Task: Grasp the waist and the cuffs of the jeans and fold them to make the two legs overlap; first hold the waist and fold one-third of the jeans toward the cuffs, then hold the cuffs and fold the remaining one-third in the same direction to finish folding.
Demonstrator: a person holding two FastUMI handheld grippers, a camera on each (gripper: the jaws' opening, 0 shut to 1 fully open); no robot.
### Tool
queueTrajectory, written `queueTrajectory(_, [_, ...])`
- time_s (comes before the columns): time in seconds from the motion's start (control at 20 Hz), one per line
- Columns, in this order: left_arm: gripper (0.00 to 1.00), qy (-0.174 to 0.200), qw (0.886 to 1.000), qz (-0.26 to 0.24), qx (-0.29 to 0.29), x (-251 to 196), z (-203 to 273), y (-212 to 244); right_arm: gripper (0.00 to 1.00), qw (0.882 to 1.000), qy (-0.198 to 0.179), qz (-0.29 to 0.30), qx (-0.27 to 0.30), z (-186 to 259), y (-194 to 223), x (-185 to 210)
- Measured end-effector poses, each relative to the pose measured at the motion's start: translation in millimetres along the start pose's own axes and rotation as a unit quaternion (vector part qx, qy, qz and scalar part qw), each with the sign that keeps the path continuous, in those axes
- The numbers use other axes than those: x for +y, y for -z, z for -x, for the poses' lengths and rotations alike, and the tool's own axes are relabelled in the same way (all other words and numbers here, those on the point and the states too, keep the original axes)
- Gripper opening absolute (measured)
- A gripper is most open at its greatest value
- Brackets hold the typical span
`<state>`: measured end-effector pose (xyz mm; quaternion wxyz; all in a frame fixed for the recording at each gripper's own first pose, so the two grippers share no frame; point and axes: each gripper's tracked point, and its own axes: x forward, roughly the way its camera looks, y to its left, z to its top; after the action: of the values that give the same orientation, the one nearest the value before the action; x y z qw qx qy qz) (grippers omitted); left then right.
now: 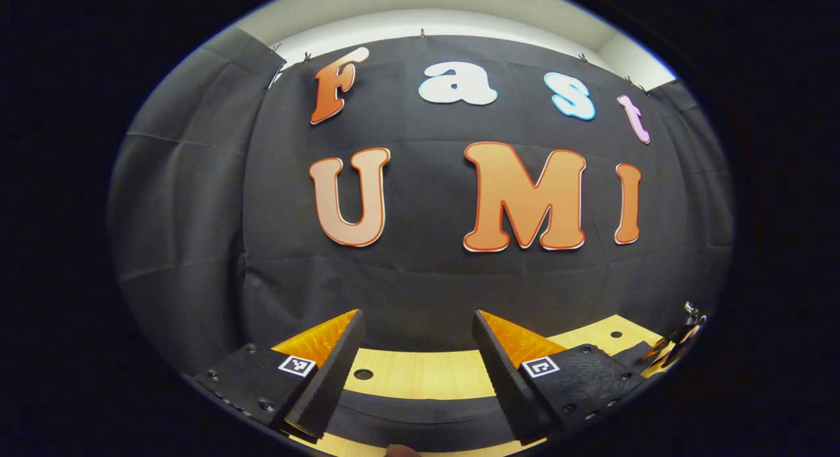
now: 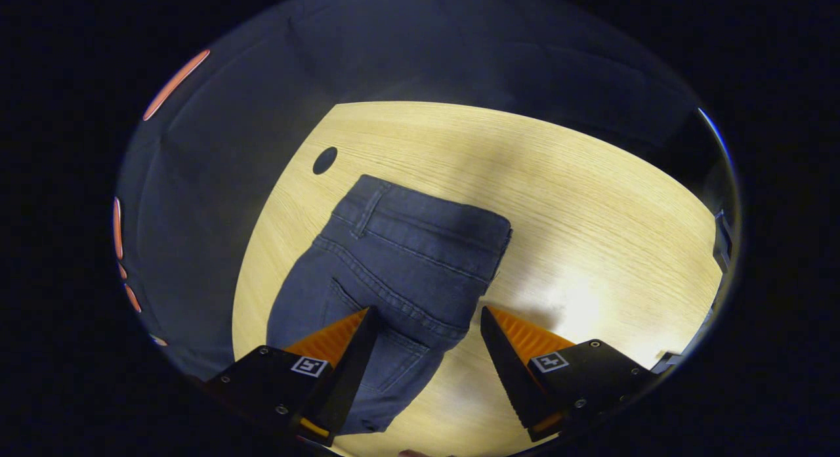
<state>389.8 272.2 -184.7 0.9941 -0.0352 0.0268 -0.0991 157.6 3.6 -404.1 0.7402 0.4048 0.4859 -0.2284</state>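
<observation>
In the right gripper view the dark blue jeans (image 2: pixel 400 260) lie flat on the light wooden table (image 2: pixel 590 201), legs together. The waistband (image 2: pixel 426 211) is at the far end and a back pocket faces up. My right gripper (image 2: pixel 428 309) hovers open over the seat of the jeans, its left finger above the cloth and its right finger above bare wood. My left gripper (image 1: pixel 417 316) is open and holds nothing, facing the booth's wall. A dark band of cloth (image 1: pixel 420 417) crosses the table beneath it; I cannot tell whether it is the jeans.
A round hole (image 2: pixel 325 160) pierces the table near the far left corner of the waistband. The black cloth wall (image 1: pixel 197 214) rises close behind the table edge. Part of another gripper (image 1: pixel 679 344) shows at the right edge of the left gripper view.
</observation>
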Motion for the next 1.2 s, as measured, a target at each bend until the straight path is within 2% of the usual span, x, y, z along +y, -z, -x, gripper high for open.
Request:
queueTrajectory(0.15, [0.98,0.012,1.0,-0.025,-0.007,-6,-3,-2,0.94,0.999,0.005,0.023,-0.022,-7,-5,-1])
queueTrajectory(0.3, [0.98,0.025,0.999,-0.031,0.003,-12,3,2,0.81,0.998,0.012,0.043,-0.035,-10,-5,-2])
queueTrajectory(0.35, [0.98,0.028,0.999,-0.028,0.009,-16,4,5,0.69,0.998,0.01,0.051,-0.042,-12,-7,-1])
queueTrajectory(0.4, [0.99,0.027,0.999,-0.027,0.014,-18,6,6,0.67,0.997,0.009,0.062,-0.046,-13,-7,0])
queueTrajectory(0.5, [1.0,0.029,0.999,-0.027,0.02,-20,9,9,0.39,0.997,0.005,0.059,-0.056,-16,-8,5])
queueTrajectory(0.6, [1.0,0.029,0.999,-0.03,0.025,-20,12,11,0.27,0.996,0.007,0.062,-0.057,-12,-6,8])
queueTrajectory(0.7, [0.99,0.036,0.999,-0.028,0.027,-24,16,12,0.27,0.996,-0.003,0.059,-0.072,1,-8,13])
queueTrajectory(0.75, [0.99,0.04,0.999,-0.028,0.024,-25,15,11,0.22,0.995,-0.012,0.06,-0.083,8,-9,20])
queueTrajectory(0.8, [1.0,0.042,0.998,-0.03,0.017,-25,15,9,0.27,0.993,-0.017,0.065,-0.097,18,-13,26])
queueTrajectory(1.05, [1.0,0.061,0.997,-0.037,-0.007,-27,13,2,0.27,0.983,-0.049,0.096,-0.151,85,-12,56])
queueTrajectory(1.2, [0.99,0.051,0.998,-0.037,-0.024,-19,11,-4,0.27,0.975,-0.064,0.117,-0.176,121,-1,70])
